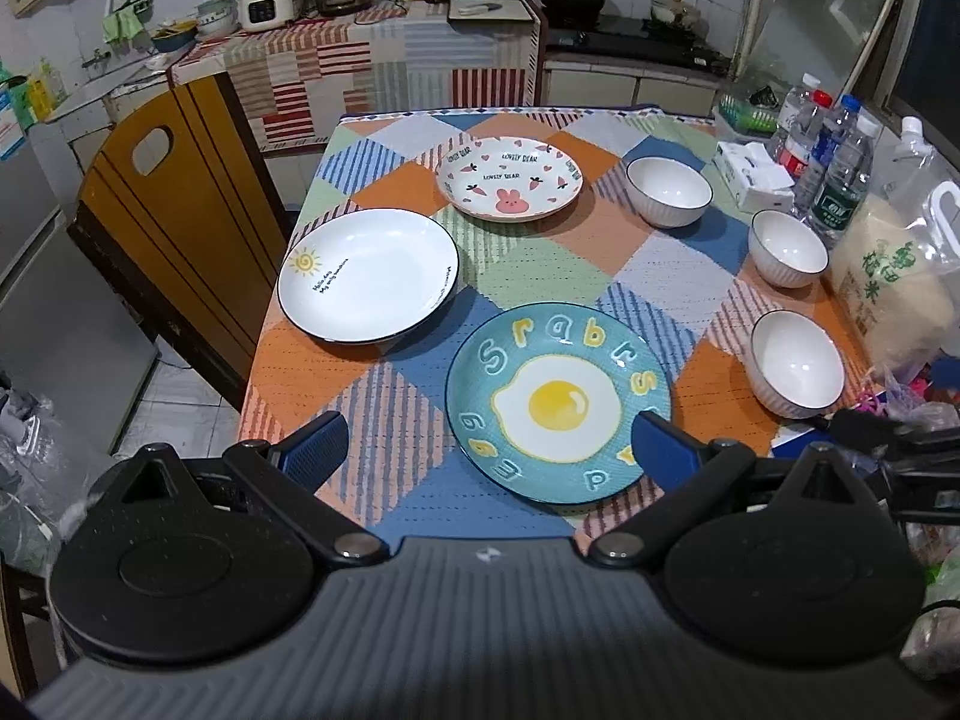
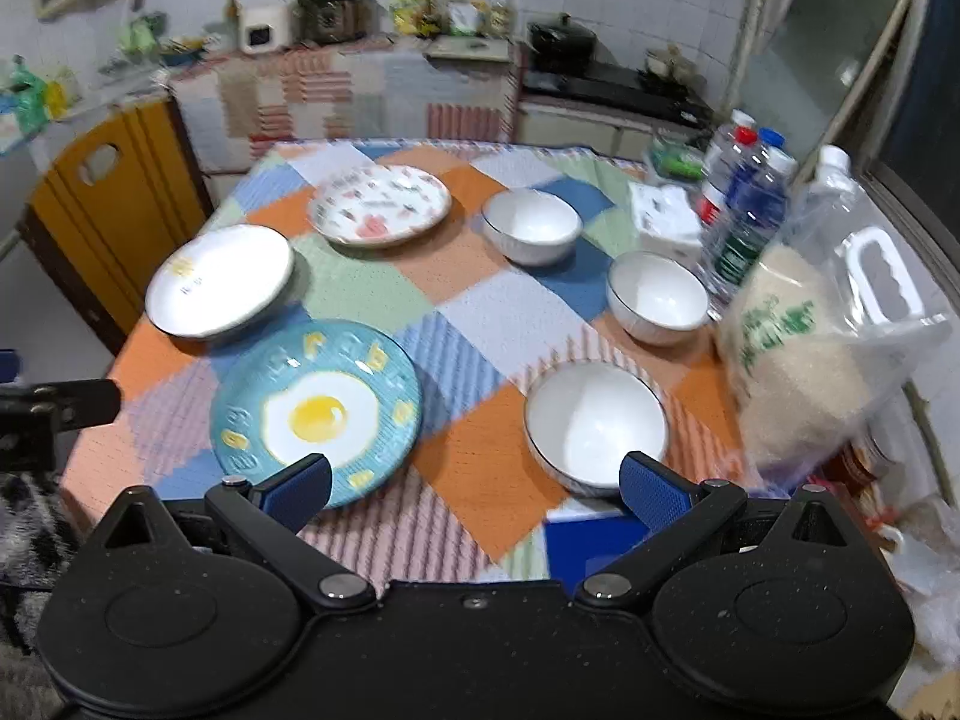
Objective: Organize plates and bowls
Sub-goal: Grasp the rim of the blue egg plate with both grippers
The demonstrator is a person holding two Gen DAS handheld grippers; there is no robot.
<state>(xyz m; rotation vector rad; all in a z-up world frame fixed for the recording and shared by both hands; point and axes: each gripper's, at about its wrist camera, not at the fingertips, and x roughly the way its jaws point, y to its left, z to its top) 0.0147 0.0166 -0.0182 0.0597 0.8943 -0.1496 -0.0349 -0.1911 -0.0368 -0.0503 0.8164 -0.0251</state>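
Three plates lie apart on the checked tablecloth [image 1: 540, 276]: a teal fried-egg plate [image 1: 558, 402] nearest, a white sun plate [image 1: 369, 275] to its left, a pink bunny plate [image 1: 509, 178] at the back. Three white bowls stand along the right side: near [image 1: 795, 363], middle [image 1: 789, 247], far [image 1: 668, 191]. My left gripper [image 1: 489, 450] is open and empty, above the near table edge over the egg plate's front. My right gripper [image 2: 474, 483] is open and empty, between the egg plate [image 2: 315, 411] and the near bowl [image 2: 596, 423]. That view is blurred.
A bag of rice [image 1: 894, 288], water bottles [image 1: 831, 162] and a tissue box [image 1: 753, 174] crowd the table's right edge. A wooden chair back [image 1: 174, 228] stands left of the table. A kitchen counter [image 1: 372, 54] with appliances runs behind.
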